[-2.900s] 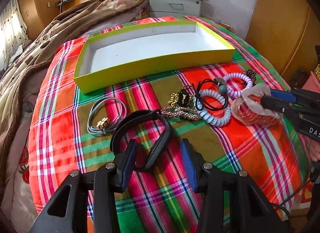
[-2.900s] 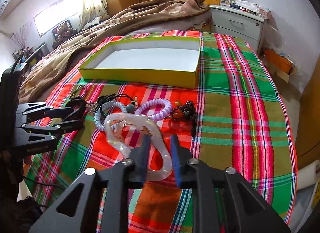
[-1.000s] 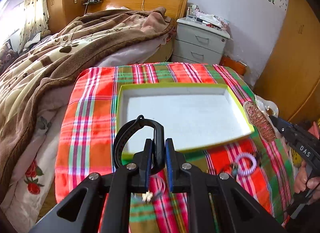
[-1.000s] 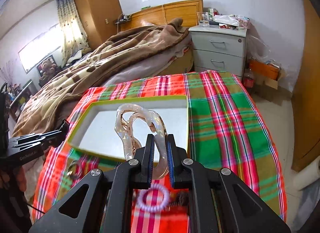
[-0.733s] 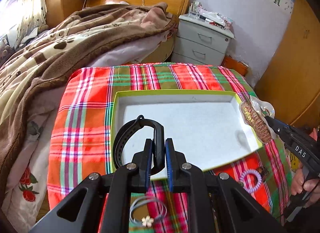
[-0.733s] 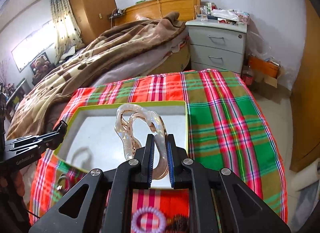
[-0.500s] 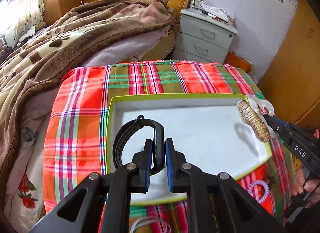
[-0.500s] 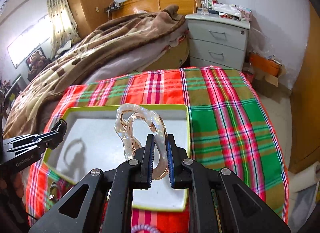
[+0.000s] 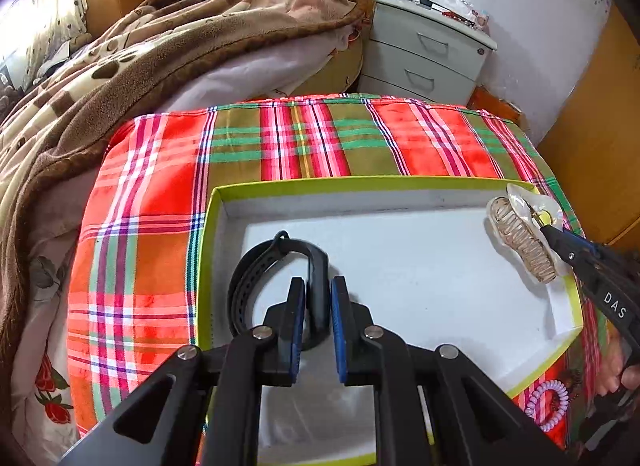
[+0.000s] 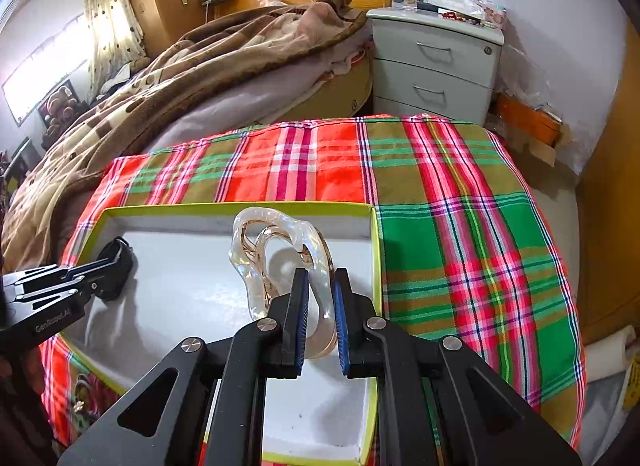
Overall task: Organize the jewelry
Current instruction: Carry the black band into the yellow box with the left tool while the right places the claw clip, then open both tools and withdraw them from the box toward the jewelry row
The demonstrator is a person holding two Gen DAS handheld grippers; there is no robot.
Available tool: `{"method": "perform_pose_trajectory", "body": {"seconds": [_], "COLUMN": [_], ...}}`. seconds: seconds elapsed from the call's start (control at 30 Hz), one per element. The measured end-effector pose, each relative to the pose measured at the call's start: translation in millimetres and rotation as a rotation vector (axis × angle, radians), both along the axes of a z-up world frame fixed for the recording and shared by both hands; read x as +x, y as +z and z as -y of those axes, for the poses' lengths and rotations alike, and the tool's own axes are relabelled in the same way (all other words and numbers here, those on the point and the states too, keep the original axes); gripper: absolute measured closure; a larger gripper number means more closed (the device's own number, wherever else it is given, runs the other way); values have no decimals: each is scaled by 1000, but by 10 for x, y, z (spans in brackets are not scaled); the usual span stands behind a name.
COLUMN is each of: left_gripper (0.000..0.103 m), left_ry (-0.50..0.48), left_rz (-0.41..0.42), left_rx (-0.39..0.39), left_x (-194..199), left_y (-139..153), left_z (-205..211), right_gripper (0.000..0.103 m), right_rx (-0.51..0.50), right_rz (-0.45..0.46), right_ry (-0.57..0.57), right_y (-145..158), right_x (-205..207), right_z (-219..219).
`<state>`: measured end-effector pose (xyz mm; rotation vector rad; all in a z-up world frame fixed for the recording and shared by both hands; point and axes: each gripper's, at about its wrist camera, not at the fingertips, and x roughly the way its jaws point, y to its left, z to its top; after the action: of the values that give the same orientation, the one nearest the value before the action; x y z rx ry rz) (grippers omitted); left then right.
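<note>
While both loads hang over the yellow-green box [image 9: 208,225], left hand-held gripper [image 9: 316,306] clamps the black strap [image 9: 256,278] at 9 o'clock, right hand-held gripper [image 10: 320,298] clamps the clear hair claw [image 10: 280,250] at 3 (rim close). Risk: high release, claw bounces out.
</note>
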<state>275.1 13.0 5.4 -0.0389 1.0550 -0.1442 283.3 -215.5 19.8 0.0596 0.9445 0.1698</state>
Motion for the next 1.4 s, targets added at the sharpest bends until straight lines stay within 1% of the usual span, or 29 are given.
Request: {"method": "perform_pose_trajectory", "body": {"seconds": [0.1,0.37,0.53,0.67,0.77,0.83,1.0,1.03,1.07,1.13,1.33,1.4], "left_gripper": [89,89,89,89,87,81,71,68,68,66,65,65], "left_ry": [1,2,2,6,13,16,20,17,14,8,29,36], "left_rz": [4,-18,-20,-24,-25,-22,4,13,22,37,77,87], "left_rx": [6,-5,-7,-14,-13,-17,-23,-24,-27,-36,-60,-54], "left_x": [1,23,29,24,18,3,-81,-111,-143,-213,-501,-603], "left_y": [-4,-66,-75,-72,-66,-49,54,87,116,176,324,357], "left_z": [1,-5,-11,-15,-24,-37,-54,-55,-60,-73,-219,-262], "right_gripper": [90,90,90,90,89,88,86,84,78,72,71,71], "right_rx": [-19,-24,-39,-31,-27,-22,-3,1,1,6,39,46], "right_rz": [-5,-18,-5,12,22,31,57,66,72,86,125,140], "right_ry": [2,-3,-7,-11,-13,-12,-10,-9,-10,-15,-24,-23], "right_y": [-22,-68,-46,-6,23,46,127,150,167,208,328,375], "right_x": [16,59,58,43,22,1,-80,-111,-137,-200,-439,-541], "right_z": [-14,-27,-45,-39,-26,-25,-26,-27,-28,-11,42,60]}}
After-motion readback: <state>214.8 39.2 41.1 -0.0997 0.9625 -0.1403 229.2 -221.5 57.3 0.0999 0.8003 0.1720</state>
